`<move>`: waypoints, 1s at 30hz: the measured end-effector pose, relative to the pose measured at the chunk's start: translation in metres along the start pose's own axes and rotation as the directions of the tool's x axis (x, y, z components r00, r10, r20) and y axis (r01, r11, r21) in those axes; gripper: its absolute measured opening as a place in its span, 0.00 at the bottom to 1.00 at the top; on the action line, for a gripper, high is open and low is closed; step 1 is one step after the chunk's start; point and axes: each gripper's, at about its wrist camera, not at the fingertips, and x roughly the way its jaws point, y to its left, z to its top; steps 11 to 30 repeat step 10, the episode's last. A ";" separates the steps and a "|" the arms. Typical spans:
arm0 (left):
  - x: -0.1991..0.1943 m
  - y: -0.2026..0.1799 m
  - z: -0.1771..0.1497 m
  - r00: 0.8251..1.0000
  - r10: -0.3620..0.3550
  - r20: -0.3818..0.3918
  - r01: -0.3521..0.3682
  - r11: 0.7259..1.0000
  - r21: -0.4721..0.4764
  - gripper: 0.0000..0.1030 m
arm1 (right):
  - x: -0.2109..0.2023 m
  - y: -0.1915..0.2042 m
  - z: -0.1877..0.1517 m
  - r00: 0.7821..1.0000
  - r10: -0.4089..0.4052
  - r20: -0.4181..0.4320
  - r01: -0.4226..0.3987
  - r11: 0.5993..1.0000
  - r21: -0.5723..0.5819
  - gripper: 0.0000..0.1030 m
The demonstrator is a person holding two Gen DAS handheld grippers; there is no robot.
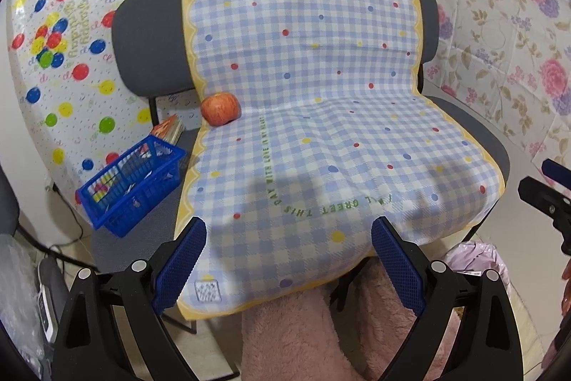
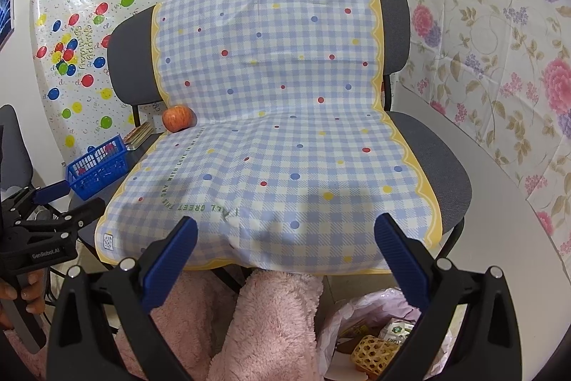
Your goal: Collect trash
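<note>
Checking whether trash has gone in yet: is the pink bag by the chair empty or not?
Not empty. The pink bag is open, and the right wrist view shows a woven yellow item and packaging inside.

A pink trash bag [image 2: 360,320] stands open on the floor, holding wrappers and a yellow lattice ball [image 2: 371,350].

One apple [image 1: 220,109] lies far beyond the left fingers. One blue basket [image 1: 130,186] sits left of them. One pink trash bag [image 2: 371,320] lies below the right fingers.
</note>
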 end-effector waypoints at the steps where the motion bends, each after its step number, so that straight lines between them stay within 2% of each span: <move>1: 0.003 -0.001 0.000 1.000 -0.005 0.004 0.005 1.000 0.003 0.90 | 0.005 -0.001 0.002 1.000 0.001 -0.002 -0.001 1.000 0.000 0.94; 4: 0.022 0.005 0.004 0.999 -0.031 -0.026 0.030 0.999 -0.019 0.90 | 0.026 -0.010 0.008 1.000 0.002 -0.014 -0.002 1.000 -0.003 0.94; 6: 0.040 0.009 0.007 0.996 -0.044 -0.075 0.041 0.998 -0.042 0.90 | 0.046 -0.020 0.014 1.000 -0.010 -0.028 0.010 1.000 -0.002 0.94; 10: 0.066 0.017 0.013 0.992 -0.047 -0.117 0.038 0.996 -0.079 0.90 | 0.107 -0.054 0.033 0.995 -0.078 -0.065 0.078 0.997 0.004 0.94; 30: 0.066 0.017 0.013 0.992 -0.047 -0.117 0.038 0.996 -0.079 0.90 | 0.107 -0.054 0.033 0.995 -0.078 -0.065 0.078 0.997 0.004 0.94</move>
